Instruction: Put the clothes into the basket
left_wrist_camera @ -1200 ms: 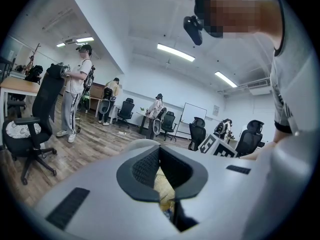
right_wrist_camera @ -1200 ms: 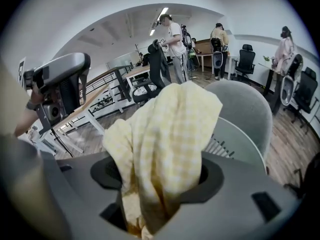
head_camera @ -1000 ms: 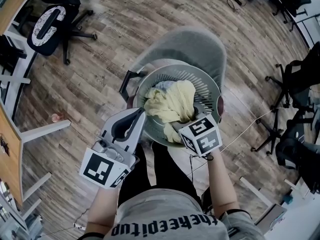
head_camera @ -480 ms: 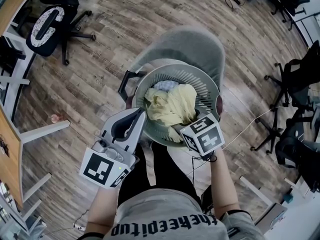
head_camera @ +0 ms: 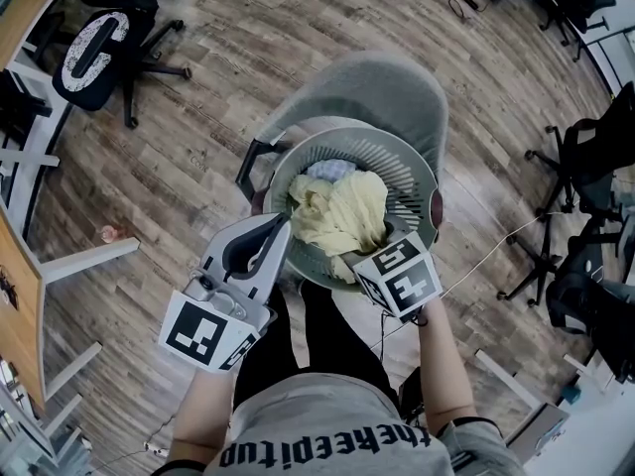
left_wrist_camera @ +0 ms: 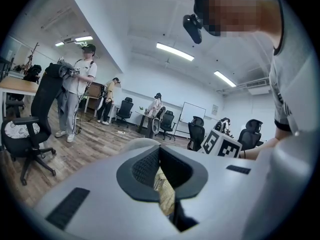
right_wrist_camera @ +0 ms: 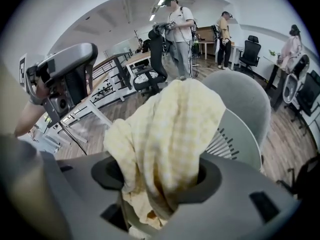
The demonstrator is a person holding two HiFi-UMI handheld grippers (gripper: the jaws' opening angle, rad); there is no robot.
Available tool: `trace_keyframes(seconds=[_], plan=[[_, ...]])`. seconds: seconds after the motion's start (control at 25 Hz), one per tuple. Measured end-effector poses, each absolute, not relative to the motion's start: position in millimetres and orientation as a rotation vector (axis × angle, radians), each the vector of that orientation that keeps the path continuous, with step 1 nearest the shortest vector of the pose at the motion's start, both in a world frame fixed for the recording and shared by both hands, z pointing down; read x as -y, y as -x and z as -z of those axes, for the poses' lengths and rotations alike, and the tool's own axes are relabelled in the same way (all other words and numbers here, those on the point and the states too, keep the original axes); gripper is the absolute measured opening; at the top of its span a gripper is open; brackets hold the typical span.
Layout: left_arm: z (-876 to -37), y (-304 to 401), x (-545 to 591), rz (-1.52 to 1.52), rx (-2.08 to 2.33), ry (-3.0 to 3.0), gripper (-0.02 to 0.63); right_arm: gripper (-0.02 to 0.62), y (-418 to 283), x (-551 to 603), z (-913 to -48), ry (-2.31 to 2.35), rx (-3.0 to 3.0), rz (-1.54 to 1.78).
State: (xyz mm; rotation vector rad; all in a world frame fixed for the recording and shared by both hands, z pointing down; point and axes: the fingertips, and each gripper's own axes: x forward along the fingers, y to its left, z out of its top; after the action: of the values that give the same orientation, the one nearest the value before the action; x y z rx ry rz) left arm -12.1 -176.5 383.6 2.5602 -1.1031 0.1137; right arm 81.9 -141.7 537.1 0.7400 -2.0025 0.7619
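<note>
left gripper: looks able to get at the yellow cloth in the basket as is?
Probably yes. The left gripper sits at the rim of the basket, beside the yellow cloth, with nothing between. Its jaws look shut, so they must open first; the right gripper holds the cloth.

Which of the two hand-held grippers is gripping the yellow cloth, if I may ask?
The right hand-held gripper: its jaws are shut on the yellow cloth, whereas the left hand-held gripper holds nothing.

Left tongs (left_wrist_camera: 159,156) together, right tongs (right_wrist_camera: 160,184) tight on cloth (head_camera: 342,211)
</note>
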Motion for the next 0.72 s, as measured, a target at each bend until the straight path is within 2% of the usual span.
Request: trace_keyframes(seconds=[0.72], plan=[[-385.4, 8.4, 172.1, -0.121, 1.080, -2.573, 0.015, 0.272, -89.3, 141.5, -529.2, -0.748, 1.980, -0.652]])
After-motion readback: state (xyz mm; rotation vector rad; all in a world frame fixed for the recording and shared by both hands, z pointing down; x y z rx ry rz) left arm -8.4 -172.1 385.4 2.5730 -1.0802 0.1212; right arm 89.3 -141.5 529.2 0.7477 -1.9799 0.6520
